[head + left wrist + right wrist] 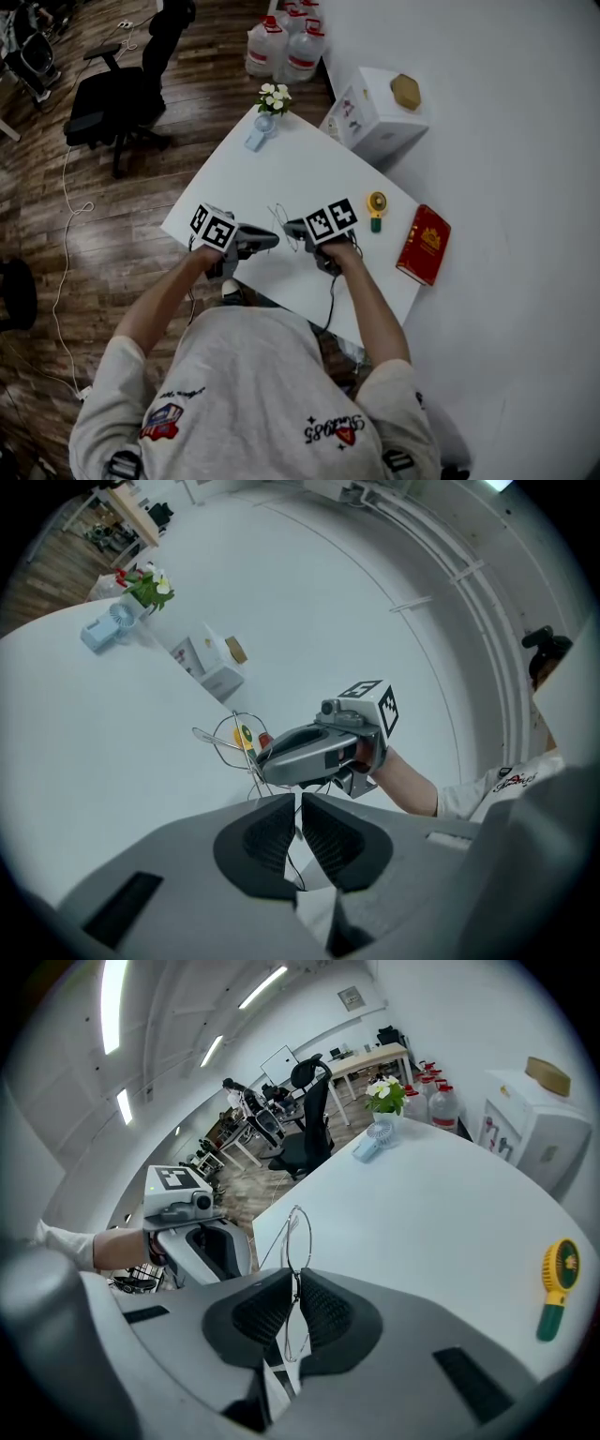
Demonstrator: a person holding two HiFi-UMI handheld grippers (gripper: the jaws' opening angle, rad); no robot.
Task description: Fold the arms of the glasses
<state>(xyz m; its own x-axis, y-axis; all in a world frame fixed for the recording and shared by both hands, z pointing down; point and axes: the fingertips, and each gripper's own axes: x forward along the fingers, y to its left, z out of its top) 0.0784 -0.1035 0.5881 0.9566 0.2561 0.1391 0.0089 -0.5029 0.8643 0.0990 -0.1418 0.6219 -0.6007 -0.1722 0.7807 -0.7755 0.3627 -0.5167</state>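
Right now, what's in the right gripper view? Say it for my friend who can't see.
The right gripper has its jaws shut on thin wire glasses, one round lens standing up above them, over a white table. The left gripper, held in a hand, is close at the left; a small yellow-and-green fan lies at the right.

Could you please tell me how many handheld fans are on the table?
2: a blue fan beside the flowers, and a yellow fan near the red book. The person may hide others.
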